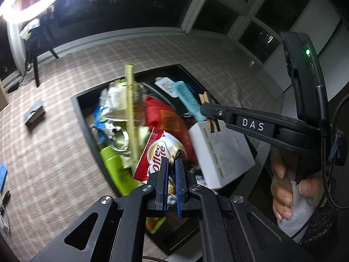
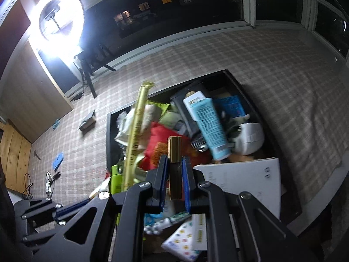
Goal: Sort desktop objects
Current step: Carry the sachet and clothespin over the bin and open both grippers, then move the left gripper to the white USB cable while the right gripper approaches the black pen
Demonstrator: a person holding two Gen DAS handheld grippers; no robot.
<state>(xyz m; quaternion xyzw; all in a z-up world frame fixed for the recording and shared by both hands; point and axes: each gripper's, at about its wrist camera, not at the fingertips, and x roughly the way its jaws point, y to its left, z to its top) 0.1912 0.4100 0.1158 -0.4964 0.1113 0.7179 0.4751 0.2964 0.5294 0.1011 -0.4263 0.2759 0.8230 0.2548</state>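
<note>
The left gripper (image 1: pixel 171 159), low in the centre of its frame, has its jaws pressed nearly together, pinching the edge of a red and white coffee sachet (image 1: pixel 157 155) over the black bin (image 1: pixel 82 111). The right gripper (image 2: pixel 174 163), at the same spot in its view, is clamped on a wooden clothespin (image 2: pixel 175 150) above the same bin (image 2: pixel 108 131), which is crammed with packets and tubes.

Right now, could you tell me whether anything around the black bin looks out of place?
Yes. A small grey box lies open on the checked cloth, apart from the bin. Blue cards and cables are also scattered there. A long yellow stick juts over the bin's rim.
</note>
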